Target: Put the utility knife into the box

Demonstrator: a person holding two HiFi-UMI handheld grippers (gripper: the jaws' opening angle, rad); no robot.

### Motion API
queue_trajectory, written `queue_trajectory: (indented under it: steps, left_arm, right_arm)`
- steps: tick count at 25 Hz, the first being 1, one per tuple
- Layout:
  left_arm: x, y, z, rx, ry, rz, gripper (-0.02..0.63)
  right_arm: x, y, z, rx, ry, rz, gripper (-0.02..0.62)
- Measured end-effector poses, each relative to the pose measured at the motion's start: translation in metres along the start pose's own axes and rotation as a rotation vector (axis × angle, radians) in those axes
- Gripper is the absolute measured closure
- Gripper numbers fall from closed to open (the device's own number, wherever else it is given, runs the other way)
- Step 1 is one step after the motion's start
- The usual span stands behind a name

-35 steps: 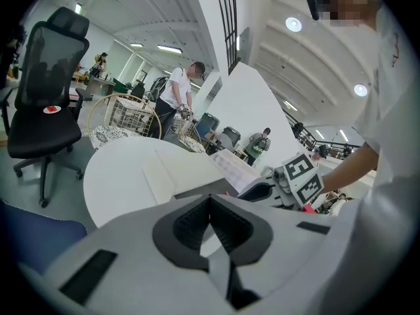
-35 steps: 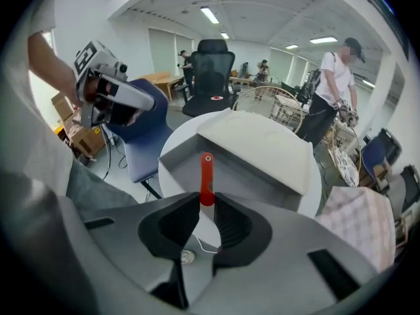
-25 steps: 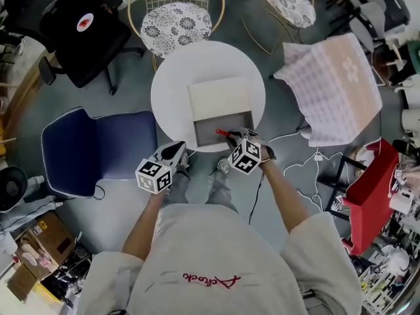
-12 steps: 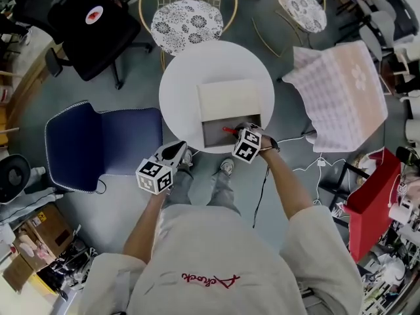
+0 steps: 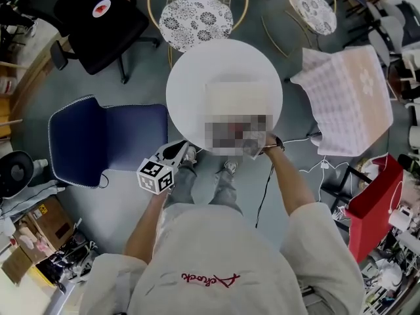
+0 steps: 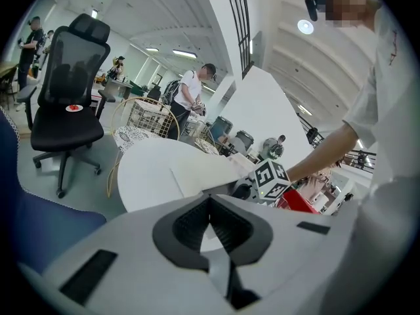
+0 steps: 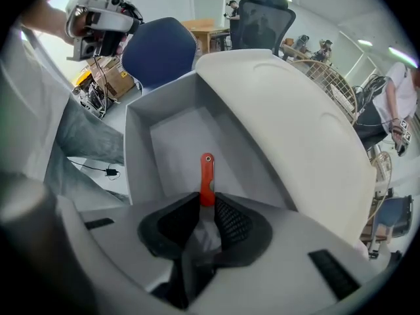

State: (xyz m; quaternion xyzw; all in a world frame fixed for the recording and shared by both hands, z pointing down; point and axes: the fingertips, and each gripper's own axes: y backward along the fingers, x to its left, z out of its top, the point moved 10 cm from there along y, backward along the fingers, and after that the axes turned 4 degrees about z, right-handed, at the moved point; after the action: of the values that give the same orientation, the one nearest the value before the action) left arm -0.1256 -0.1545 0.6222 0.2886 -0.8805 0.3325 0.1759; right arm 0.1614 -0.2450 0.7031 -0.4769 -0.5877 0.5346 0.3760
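Note:
A red utility knife (image 7: 207, 174) sticks out from between the pads of my right gripper (image 7: 205, 201), which is shut on it. The knife hangs over the inside of an open grey box (image 7: 174, 140), whose white lid (image 7: 282, 130) is tilted back. The box stands on a round white table (image 5: 197, 77). In the head view a mosaic patch covers the box's near part and the right gripper. My left gripper (image 5: 177, 150) is held off the table's near left edge. Its jaws (image 6: 210, 202) are shut with nothing between them.
A blue chair (image 5: 108, 143) stands left of the table and a black office chair (image 5: 105, 18) at the far left. Two wire chairs with patterned cushions (image 5: 195, 13) stand behind it. A pink checked cloth (image 5: 351, 97) and a red bag (image 5: 371, 202) are at the right.
My right gripper has carried the knife forward from the box's near edge to over its inside. The left gripper has stayed put.

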Motion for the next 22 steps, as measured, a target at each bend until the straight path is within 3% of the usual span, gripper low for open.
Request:
queue_trajectory:
  steps: [11, 15, 22]
  left_arm:
    - [-0.0035, -0.0016, -0.0001, -0.002, 0.001, -0.014, 0.595]
    - [-0.0035, 0.0003, 0.0013, -0.005, -0.005, -0.013, 0.595]
    - [-0.0049, -0.0014, 0.0056, -0.017, -0.01, -0.02, 0.595]
  right_arm:
    - [0.0021, -0.0003, 0.0006, 0.008, 0.012, 0.011, 0.509]
    - [0.0031, 0.0017, 0.0021, 0.001, 0.029, 0.0, 0.46]
    - [0.0023, 0.008, 0.0043, 0.007, 0.041, -0.007, 0.451]
